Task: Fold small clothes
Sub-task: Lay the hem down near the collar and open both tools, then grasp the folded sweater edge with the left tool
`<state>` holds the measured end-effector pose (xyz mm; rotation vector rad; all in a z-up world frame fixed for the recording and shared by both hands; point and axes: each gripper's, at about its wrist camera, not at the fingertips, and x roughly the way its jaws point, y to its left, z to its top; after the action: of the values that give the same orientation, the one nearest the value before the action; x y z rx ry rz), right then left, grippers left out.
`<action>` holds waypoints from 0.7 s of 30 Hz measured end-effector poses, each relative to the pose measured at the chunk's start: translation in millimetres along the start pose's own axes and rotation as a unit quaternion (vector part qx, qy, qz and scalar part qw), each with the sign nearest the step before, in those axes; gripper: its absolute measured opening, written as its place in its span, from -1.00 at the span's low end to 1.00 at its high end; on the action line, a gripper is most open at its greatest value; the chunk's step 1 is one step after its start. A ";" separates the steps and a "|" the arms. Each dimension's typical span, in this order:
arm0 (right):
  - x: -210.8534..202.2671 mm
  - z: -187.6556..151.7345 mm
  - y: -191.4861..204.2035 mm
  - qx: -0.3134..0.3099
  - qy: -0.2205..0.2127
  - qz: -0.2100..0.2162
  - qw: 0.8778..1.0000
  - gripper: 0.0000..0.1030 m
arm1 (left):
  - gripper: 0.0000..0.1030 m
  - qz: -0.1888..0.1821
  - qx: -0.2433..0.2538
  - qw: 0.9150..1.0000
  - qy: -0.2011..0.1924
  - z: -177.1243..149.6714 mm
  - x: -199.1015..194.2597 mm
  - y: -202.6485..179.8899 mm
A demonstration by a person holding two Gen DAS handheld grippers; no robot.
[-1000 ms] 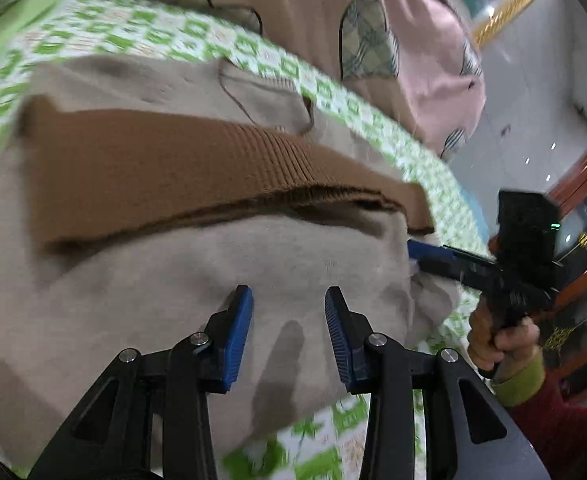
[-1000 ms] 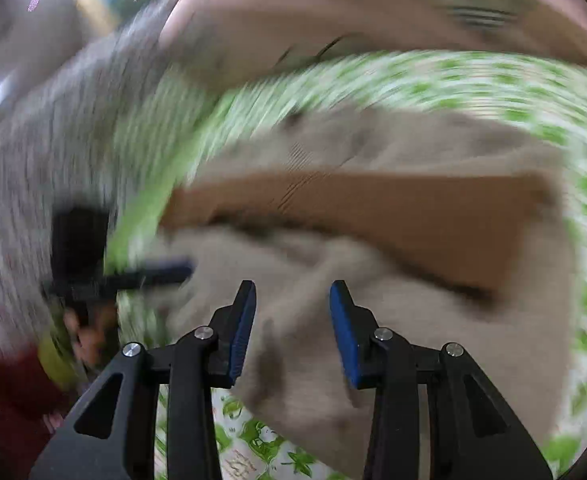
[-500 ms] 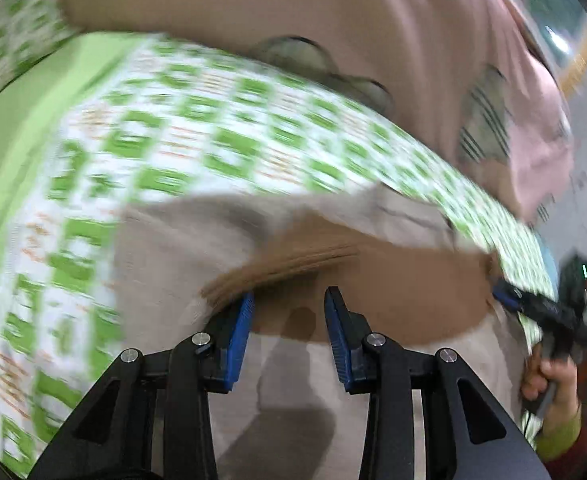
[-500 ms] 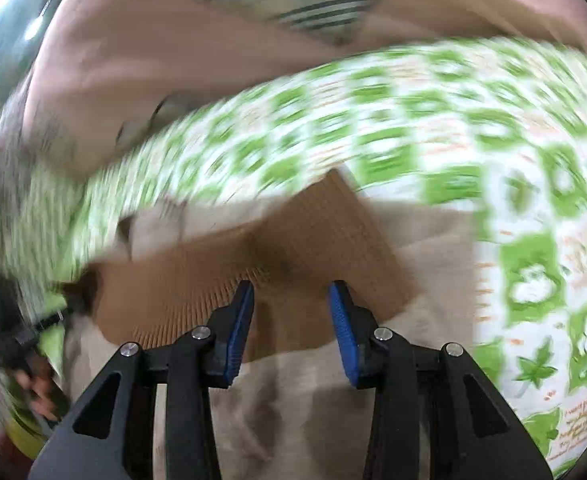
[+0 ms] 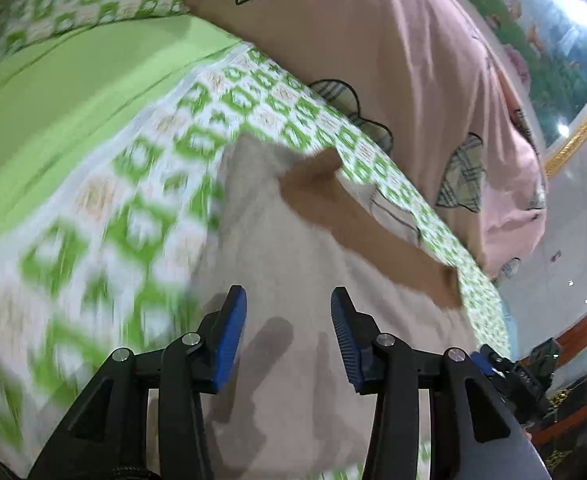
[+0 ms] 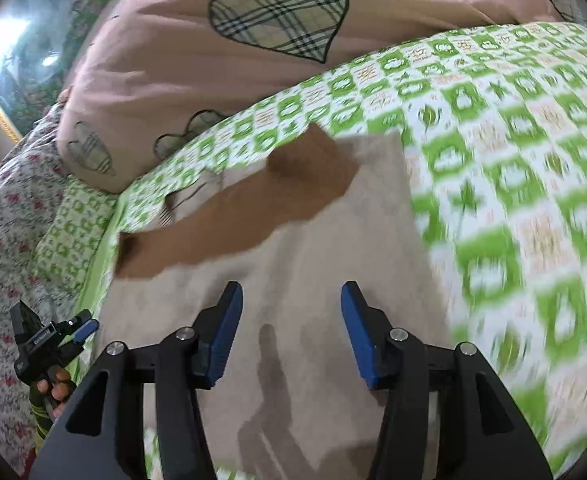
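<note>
A small beige knit garment (image 5: 293, 264) with a brown ribbed band (image 5: 357, 224) lies folded on the green-and-white checked bedsheet (image 5: 105, 216). It also shows in the right wrist view (image 6: 333, 248), with the brown band (image 6: 229, 220) across its far side. My left gripper (image 5: 287, 320) is open and empty just above the beige cloth. My right gripper (image 6: 291, 320) is open and empty above the same cloth. The right gripper shows at the lower right of the left wrist view (image 5: 505, 368); the left gripper shows at the lower left of the right wrist view (image 6: 53, 336).
A pink quilt with plaid hearts (image 5: 393, 52) (image 6: 253, 32) is heaped along the far side of the bed. A floral cover (image 6: 5, 240) lies at the left. A plain green sheet (image 5: 53, 92) lies left of the checked one.
Both grippers have pulled back from the brown band toward the near edge of the garment and stay open. The garment lies flatter, with the band farther from the fingertips.
</note>
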<state>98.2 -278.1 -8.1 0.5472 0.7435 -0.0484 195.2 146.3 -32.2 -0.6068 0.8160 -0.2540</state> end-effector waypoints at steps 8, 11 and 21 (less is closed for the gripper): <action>-9.9 -50.9 20.2 -0.003 0.026 0.031 0.999 0.12 | -0.11 -0.031 -0.008 0.998 0.051 -84.3 -27.6 -15.1; -11.6 -59.6 24.0 0.001 0.032 0.039 0.999 0.12 | -0.06 -0.038 -0.013 0.997 0.067 -101.6 -29.3 -18.7; -21.2 -67.9 33.9 -0.003 0.034 0.056 0.998 0.17 | 0.23 -0.034 -0.063 0.997 0.035 -112.3 -22.6 -20.6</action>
<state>47.6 -218.9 -19.8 0.5866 0.7780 0.0774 96.8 94.0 -65.6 -0.7487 0.8844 -0.2881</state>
